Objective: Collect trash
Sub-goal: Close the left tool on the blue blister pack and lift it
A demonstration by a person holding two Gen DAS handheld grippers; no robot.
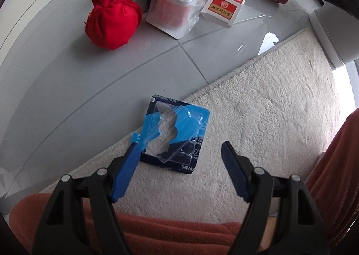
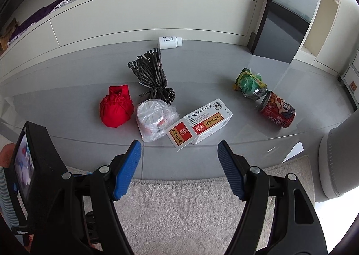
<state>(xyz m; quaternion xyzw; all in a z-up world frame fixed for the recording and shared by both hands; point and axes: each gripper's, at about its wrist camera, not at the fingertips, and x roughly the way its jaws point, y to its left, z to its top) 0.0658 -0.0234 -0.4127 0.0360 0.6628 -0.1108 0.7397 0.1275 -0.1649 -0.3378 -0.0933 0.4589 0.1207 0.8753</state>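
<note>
- One cream shaggy rug [image 1: 258,120] serves as the landmark; every other thing is placed against it
- One torn blue blister pack of card and clear plastic [image 1: 174,133] lies flat across the rug's far edge, partly on the rug, partly on the grey tiled floor [image 1: 67,80]; its clear bubble is ripped open
- Beyond the rug on the tiles: one red cloth pouch tied at the top [image 2: 116,108]; one clear plastic bag [image 2: 154,120] holding one red-and-white tub with a pale lid; one white-and-red carton with Chinese print [image 2: 199,123], nearest the rug's edge; one red drink can lying on its side [image 2: 277,112]; one crumpled green-and-yellow foil wrapper [image 2: 250,83] touching the can; one bundle of dark grey cords [image 2: 152,75]; one white plastic bottle on its side [image 2: 170,42], farthest off by the cabinet
- Left gripper [image 1: 179,149]: released, jaws wide, poised over the blister pack with one blue finger at its corner
- Right gripper [image 2: 179,150]: released, jaws wide, empty, above the rug's edge facing the carton
</note>
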